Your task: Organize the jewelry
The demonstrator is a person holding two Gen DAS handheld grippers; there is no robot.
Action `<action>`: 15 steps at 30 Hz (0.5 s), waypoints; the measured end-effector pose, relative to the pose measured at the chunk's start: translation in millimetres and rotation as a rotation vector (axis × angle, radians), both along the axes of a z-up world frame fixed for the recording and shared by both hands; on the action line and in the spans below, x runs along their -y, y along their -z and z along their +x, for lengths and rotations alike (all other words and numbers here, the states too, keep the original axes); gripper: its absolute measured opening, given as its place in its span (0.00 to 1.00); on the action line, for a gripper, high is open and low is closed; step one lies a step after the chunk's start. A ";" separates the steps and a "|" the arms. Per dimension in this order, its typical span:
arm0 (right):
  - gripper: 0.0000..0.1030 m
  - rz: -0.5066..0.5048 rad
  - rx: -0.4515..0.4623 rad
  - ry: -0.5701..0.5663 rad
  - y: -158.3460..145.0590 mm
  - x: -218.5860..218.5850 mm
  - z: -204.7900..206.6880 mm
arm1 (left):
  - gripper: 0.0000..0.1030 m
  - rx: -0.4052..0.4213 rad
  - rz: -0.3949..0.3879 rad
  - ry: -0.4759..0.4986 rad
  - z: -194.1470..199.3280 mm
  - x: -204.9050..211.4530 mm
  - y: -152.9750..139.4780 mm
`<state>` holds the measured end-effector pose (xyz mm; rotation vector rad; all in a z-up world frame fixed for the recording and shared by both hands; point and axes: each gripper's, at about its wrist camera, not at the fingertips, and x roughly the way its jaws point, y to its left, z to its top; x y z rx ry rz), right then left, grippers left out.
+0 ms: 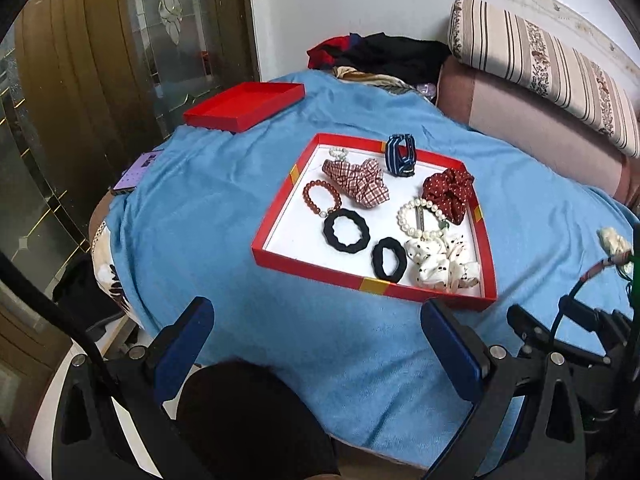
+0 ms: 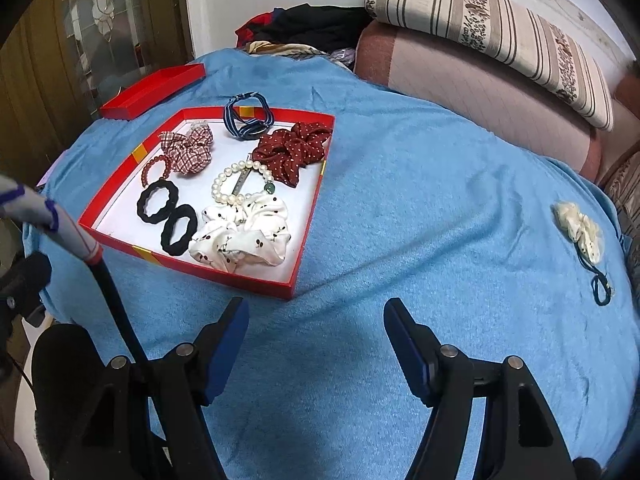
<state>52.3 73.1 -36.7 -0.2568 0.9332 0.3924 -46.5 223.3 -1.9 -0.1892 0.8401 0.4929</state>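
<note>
Blue towel (image 2: pixel 400 208) (wrinkled) covers table beside striped cushion (image 2: pixel 492 40).

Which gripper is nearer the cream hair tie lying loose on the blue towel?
Right. The right gripper is open, with the cream hair tie ahead to its right; the left gripper, open, sits farther left.

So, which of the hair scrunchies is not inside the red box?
The small cream scrunchie with a dark cord, alone on the blue blanket far right. The checked, dotted red and white ones all lie in the red box.
</note>
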 end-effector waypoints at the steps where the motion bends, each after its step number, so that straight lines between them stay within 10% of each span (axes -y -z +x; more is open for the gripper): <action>1: 0.72 -0.002 0.000 -0.004 0.0 -2.1 1.1 | 1.00 -0.001 -0.001 0.000 0.0 -0.6 0.6; 15: 0.75 -0.019 -0.002 0.000 0.6 -16.8 14.4 | 1.00 -0.011 -0.019 -0.016 6.3 -11.5 0.2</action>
